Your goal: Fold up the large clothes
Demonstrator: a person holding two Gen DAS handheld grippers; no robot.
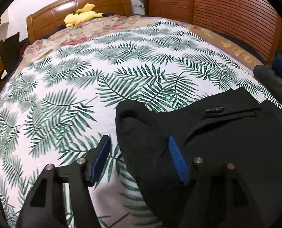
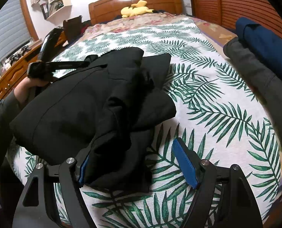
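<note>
Right now both my grippers, left [image 1: 139, 157] and right [image 2: 135, 163], hang released with jaws spread. Between them the black coat [image 2: 87, 102] sits bunched on the leafy bedspread [image 2: 207, 102]; each straddles an edge, probably so I can pinch and fold.

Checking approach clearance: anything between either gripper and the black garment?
Nothing visible. The left gripper is open, with the black garment edge already between its fingers. The right gripper is open too, and a garment fold lies against its left pad. Only the leaf-print bedspread surrounds them.
</note>
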